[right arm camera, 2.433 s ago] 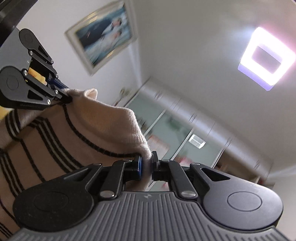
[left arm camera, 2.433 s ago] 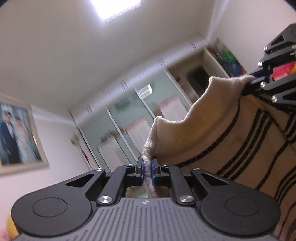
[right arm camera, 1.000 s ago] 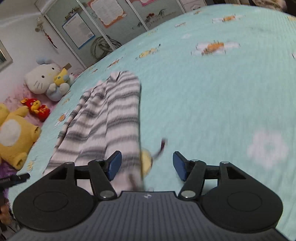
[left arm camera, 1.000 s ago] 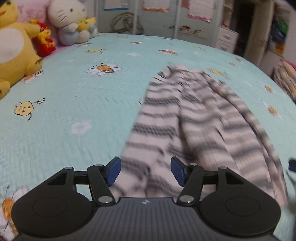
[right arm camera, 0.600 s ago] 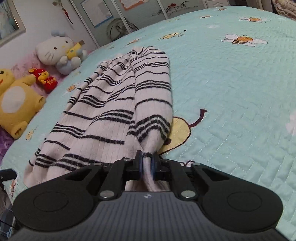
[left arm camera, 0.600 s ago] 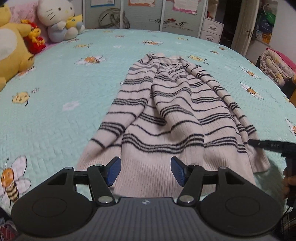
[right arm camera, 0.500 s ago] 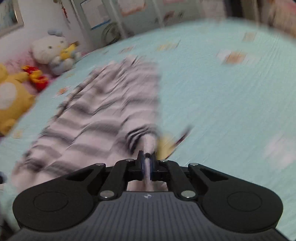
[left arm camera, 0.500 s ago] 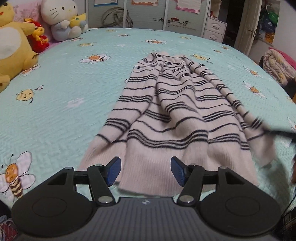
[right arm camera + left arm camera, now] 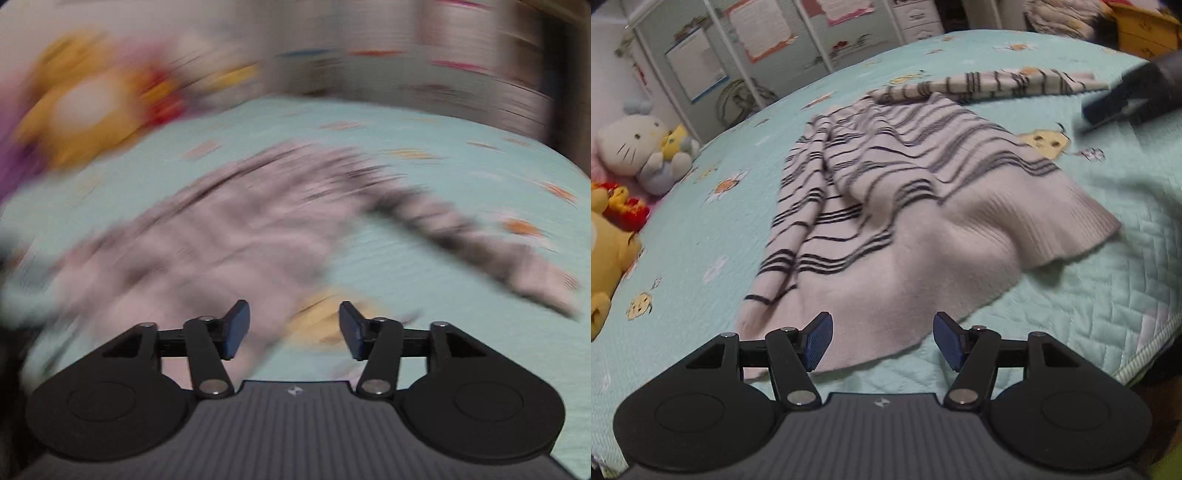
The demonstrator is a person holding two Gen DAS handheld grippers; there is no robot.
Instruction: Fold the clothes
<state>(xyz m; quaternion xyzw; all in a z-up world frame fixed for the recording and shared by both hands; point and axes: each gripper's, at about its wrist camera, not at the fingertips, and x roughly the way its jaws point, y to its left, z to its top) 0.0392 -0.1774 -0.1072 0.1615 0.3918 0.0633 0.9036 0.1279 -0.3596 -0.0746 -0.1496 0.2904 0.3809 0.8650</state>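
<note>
On the bed: your striped sweater lies spread over the mint quilt, hem end nearest you, rumpled with folds down its left side.
Sleeve: one arm of the sweater stretches out flat toward the far right, away from the body.
Left gripper: your jaws stand apart, blue pads clear on both sides; the hem's edge shows in the gap, but nothing is pinched.
Right gripper: jaws have just been opening and now stand apart with nothing clamped between them; the picture is badly smeared, so whether cloth lies under the gap you cannot tell.
Right gripper, seen from the left camera: a dark blurred shape over the quilt at the far right, just beside the sleeve's end; touching or not, cannot tell.
Toys: a white cat plush and a yellow plush sit along the left edge of the bed, well apart from the sweater.
Far wall: cabinet doors with posters.
</note>
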